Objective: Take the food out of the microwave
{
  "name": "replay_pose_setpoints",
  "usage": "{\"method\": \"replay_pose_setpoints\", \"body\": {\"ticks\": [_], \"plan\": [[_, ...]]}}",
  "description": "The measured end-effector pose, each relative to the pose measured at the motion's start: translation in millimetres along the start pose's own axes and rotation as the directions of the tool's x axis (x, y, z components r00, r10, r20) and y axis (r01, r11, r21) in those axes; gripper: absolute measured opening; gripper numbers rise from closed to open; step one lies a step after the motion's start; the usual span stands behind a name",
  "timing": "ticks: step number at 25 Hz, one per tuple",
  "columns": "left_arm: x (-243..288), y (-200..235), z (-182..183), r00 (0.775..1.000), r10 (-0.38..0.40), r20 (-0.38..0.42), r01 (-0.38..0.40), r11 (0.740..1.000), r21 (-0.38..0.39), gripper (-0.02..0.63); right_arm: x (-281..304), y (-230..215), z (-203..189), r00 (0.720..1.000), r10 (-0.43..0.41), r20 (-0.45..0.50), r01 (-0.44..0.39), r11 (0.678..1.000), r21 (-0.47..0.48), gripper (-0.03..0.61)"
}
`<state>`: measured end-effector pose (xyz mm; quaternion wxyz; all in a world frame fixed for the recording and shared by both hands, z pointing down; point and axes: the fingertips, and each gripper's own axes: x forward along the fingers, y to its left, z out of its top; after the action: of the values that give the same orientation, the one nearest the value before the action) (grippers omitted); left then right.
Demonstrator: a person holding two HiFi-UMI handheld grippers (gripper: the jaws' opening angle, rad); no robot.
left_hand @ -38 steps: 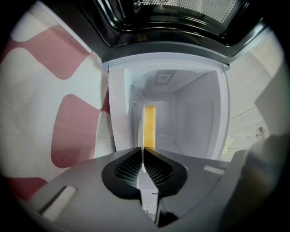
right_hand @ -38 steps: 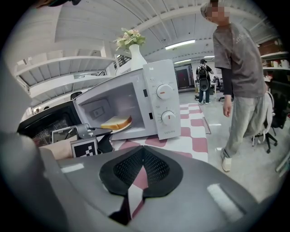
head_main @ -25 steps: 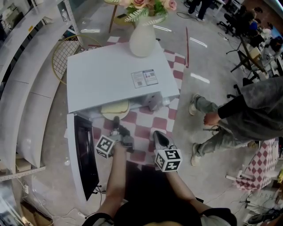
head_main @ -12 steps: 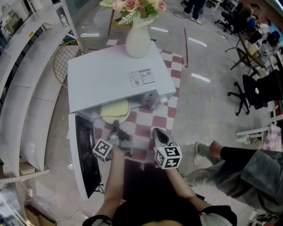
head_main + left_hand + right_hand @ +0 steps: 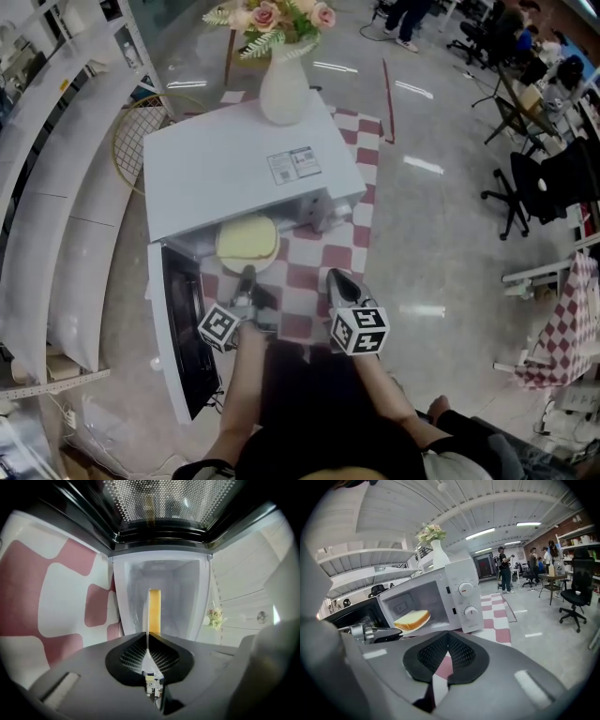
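Glossy grey floor point(image 5: 441, 234), white shelving point(image 5: 56, 187) left, office chairs point(image 5: 536, 186) right.

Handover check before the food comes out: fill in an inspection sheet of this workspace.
Surface: red-and-white checked cloth under the appliance.
Job's things: white microwave, its black-glass door swung open; yellow bread slice on a round white plate at the cavity mouth.
Clutter: white ceramic vase of pink flowers on the microwave's top.
Grippers: left claw shut on the plate's rim; right claw shut, empty, apart from the plate.
Cables: nothing seen.
Surroundings: white shelving, black office chairs, people standing far off.
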<state>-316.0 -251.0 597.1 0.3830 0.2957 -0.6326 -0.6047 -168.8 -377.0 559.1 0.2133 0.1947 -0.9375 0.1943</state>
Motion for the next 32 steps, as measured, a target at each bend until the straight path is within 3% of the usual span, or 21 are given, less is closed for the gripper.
{"method": "replay_pose_setpoints", "body": {"ticks": [14, 20, 32], "plan": [[-10, -8, -16, 0.995, -0.015, -0.102, 0.017, 0.999, 0.027, 0.021, -13, 0, -3, 0.998, -0.051, 0.036, 0.050, 0.998, 0.029, 0.000], [-12, -8, -28, 0.989, -0.024, -0.146, 0.026, 1.000, 0.010, 0.021, -17, -5, -4, 0.995, -0.082, 0.049, 0.080, 0.996, 0.045, 0.000], [-19, -3, -47, 0.970, -0.007, -0.243, 0.019, 0.999, 0.045, 0.021, -26, -18, -5, 0.986, -0.147, 0.078, 0.140, 0.987, 0.084, 0.000]]}}
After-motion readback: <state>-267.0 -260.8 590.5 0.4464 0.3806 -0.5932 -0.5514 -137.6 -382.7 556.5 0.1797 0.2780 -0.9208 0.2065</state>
